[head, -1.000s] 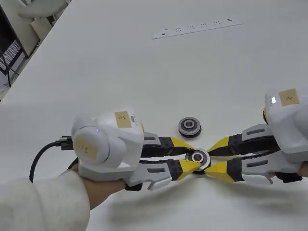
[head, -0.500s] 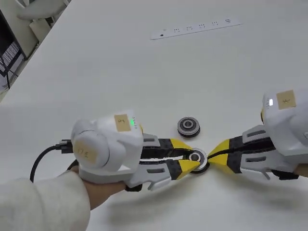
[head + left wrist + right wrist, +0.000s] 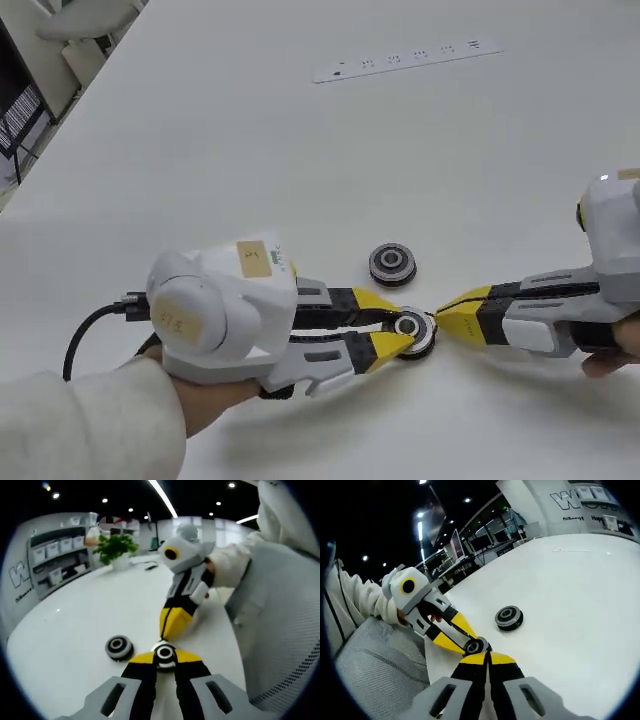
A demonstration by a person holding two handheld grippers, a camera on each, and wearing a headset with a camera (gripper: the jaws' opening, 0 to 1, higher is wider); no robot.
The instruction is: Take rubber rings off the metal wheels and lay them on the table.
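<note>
My left gripper [image 3: 397, 330] is clamped on a metal wheel [image 3: 411, 326] at the lower centre of the head view. My right gripper [image 3: 442, 322] reaches in from the right edge, its jaws pressed together at that wheel's rim; I cannot tell whether they pinch its rubber ring. A second wheel [image 3: 393, 263] lies on the white table [image 3: 300, 150] just above them in the frame.

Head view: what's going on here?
A person works two handheld grippers at a white table. The left gripper clamps a metal wheel between its jaws. The right gripper meets it from the opposite side, jaws shut, apparently pinching the wheel's rubber ring to pull it off. A second wheel, its ring on, lies on the table just beyond, untouched.
</note>
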